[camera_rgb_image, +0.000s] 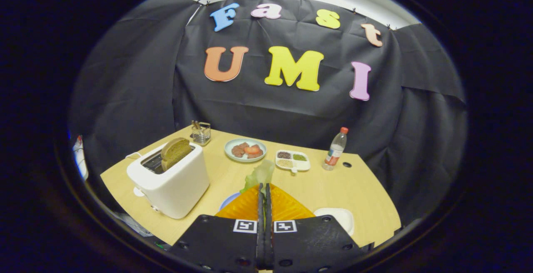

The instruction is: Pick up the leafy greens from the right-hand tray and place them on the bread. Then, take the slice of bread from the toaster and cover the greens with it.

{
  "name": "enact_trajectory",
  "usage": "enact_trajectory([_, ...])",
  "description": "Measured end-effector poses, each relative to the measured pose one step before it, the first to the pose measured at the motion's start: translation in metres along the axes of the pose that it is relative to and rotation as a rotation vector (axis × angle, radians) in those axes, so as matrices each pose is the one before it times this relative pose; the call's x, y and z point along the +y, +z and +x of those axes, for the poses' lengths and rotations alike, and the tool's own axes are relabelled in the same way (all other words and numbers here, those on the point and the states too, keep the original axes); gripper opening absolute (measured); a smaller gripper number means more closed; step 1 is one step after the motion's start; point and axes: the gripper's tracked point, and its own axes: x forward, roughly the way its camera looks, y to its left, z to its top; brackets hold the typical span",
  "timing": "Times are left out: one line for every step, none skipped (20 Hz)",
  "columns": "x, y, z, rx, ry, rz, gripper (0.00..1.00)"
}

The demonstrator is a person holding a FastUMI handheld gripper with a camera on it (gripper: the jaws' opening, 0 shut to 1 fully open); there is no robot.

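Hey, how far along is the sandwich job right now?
Done: the leafy greens are picked up, pinched between the fingers of the gripper, lifted above the table. In hand: carrying them to the bread, which I cannot see here. Left: placing them, then fetching the bread slice standing in the toaster.

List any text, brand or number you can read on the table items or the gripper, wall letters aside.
None can be read.
Bottle label: print too small to read.
Gripper, fingers shut on the leafy greens: two square black-and-white markers, patterns only, no words.
Toaster: no marking that can be made out.
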Motion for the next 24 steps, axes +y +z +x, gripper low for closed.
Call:
enact_trajectory([0.01156, -0.00724, 0.00955, 0.0132, 0.01369, 0.00644, 0.0])
enact_trajectory([0.01313, -0.00651, 0.00888, 0.01286, 0.01594, 0.00638, 0.0])
enact_trajectory([0.01195, -0.00643, 0.00848, 0.00925, 0.0122, 0.007, 0.0])
enact_trajectory([0.01127, -0.00483, 0.00915, 0.00875, 0.01381, 0.00682, 0.0])
enact_trajectory([0.01001, -0.00562, 0.01028, 0.00462, 0.01288, 0.00996, 0.0])
enact_trajectory([0.00547, -0.00466, 0.01019, 0.00588, 0.00523, 0.01194, 0.0])
enact_trajectory([0.00321, -0.00534, 0.01017, 0.00363, 0.00246, 0.01312, 0.0])
enact_trajectory([-0.00287, -0.0041, 0.00999, 0.00406, -0.01236, 0.00712, 0.0])
enact_trajectory([-0.00644, -0.00521, 0.00789, 0.0043, -0.01314, 0.00794, 0.0])
enact_trajectory([-0.00489, -0.00175, 0.00728, -0.00306, -0.00766, 0.00903, 0.0])
enact_trajectory([-0.00764, -0.00542, 0.00674, 0.00786, -0.01046, 0.01006, 0.0])
enact_trajectory([-0.00808, -0.00467, 0.00504, 0.0123, -0.01077, 0.00867, 0.0])
enact_trajectory([-0.00891, -0.0042, 0.00527, 0.01202, -0.01124, 0.00993, 0.0])
enact_trajectory([-0.00892, -0.00245, 0.004, 0.0084, -0.01472, 0.01125, 0.0])
enact_trajectory([-0.00779, -0.00235, 0.00471, 0.00737, -0.00665, 0.01308, 0.0])
enact_trajectory([-0.00712, -0.00238, 0.00504, 0.01213, -0.00795, 0.01199, 0.0])
enact_trajectory([-0.01051, -0.00396, 0.00511, 0.0143, -0.01877, 0.00888, 0.0])
enact_trajectory([-0.0091, -0.00187, 0.00518, 0.00955, -0.01761, 0.01086, 0.0])
enact_trajectory([-0.00704, -0.00462, 0.00457, 0.01325, -0.01104, 0.01434, 0.0])
enact_trajectory([-0.00443, -0.00608, 0.00419, 0.0235, 0.00342, 0.01567, 0.0])
enact_trajectory([-0.00363, -0.00463, 0.00335, 0.01677, 0.00465, 0.01747, 0.0])
enact_trajectory([-0.00468, -0.0013, 0.0018, 0.00746, -0.00173, 0.013, 0.0])
enact_trajectory([-0.00292, -0.00068, 0.00048, 0.00116, 0.00167, 0.0011, 0.0])
enact_trajectory([-0.00561, -0.00021, -0.00007, -0.00152, -0.01631, -0.00411, 0.0])
